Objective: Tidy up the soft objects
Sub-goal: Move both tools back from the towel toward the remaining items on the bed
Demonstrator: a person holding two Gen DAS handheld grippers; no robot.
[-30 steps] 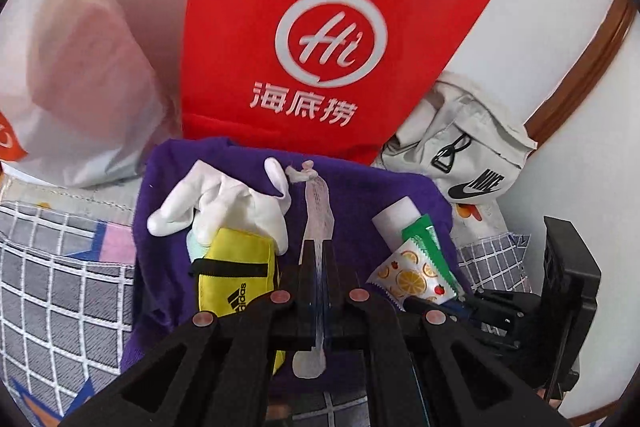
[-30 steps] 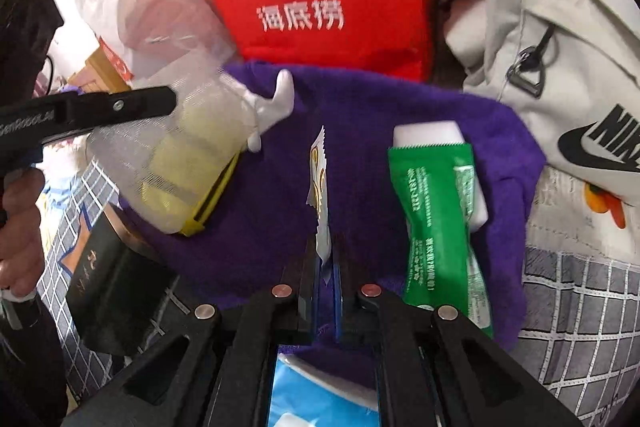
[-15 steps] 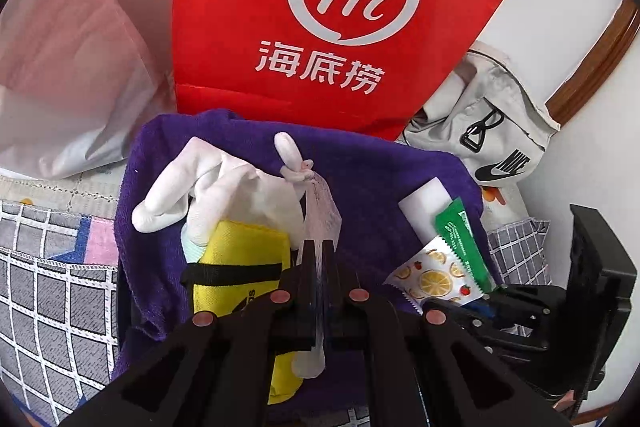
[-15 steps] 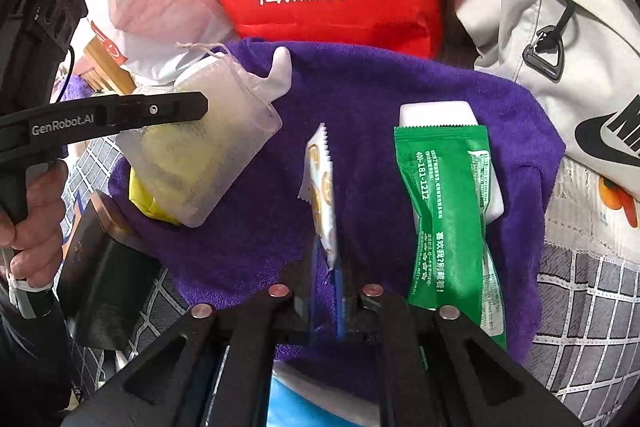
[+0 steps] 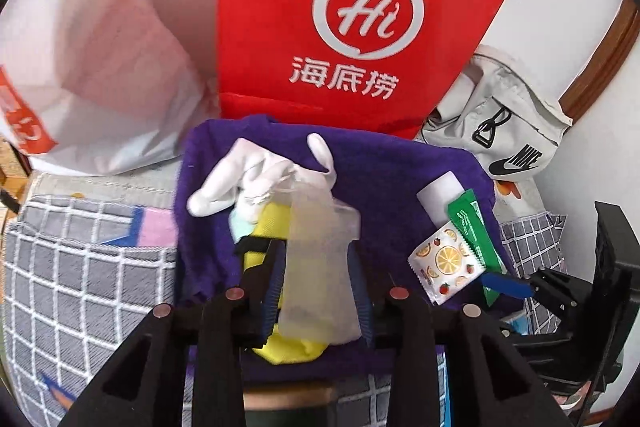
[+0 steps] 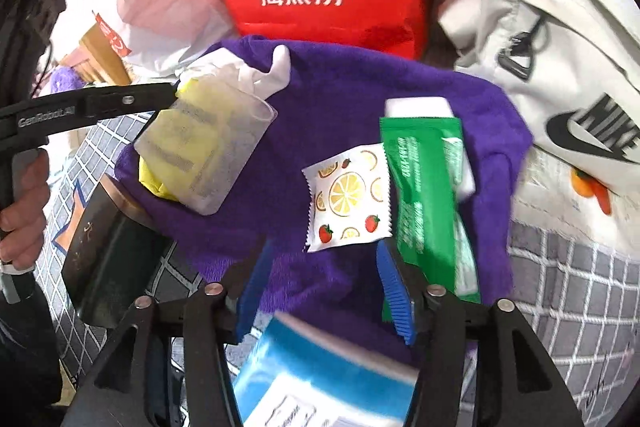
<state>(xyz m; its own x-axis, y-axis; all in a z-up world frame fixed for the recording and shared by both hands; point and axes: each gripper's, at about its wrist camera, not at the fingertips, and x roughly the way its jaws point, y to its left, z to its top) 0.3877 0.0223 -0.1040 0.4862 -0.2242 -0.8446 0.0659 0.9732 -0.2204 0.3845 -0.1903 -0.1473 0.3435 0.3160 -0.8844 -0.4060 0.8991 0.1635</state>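
Left gripper (image 5: 316, 279): jaws apart, translucent mesh pouch (image 5: 320, 267) lying loose between them, lower centre of the left wrist view. Can't tell whether either finger touches it. The pouch lies over a yellow pouch with black strap (image 5: 272, 227), which sits on the purple towel (image 5: 400, 171). White glove (image 5: 240, 179) sits just above the yellow pouch, partly on it, fingers spread toward centre left of the frame.

Right gripper (image 6: 320, 287): jaws wide apart, nothing between them but towel. Fruit-print sachet (image 6: 348, 199) lies flat on the towel just above the fingertips, centre of the right wrist view, apart from the blue pads (image 6: 394, 291). Green packet (image 6: 424, 195) is just right of the sachet, edges touching or overlapping, and lies over a white block (image 6: 416, 107) at its upper end.

Right wrist view also shows the left gripper entering from centre left, held in a hand (image 6: 24, 211), with the mesh pouch at its tip.

Background: red bag with white logo (image 5: 360, 19) upright behind the towel at top centre; white plastic bag (image 5: 100, 67) upper left; beige Nike bag (image 5: 508, 131) at right. Grey checked bedcover (image 5: 80, 287) under the towel. Black box (image 6: 104, 259) lower left of the right wrist view; blue-and-white pack (image 6: 320, 379) at bottom centre, under the gripper.
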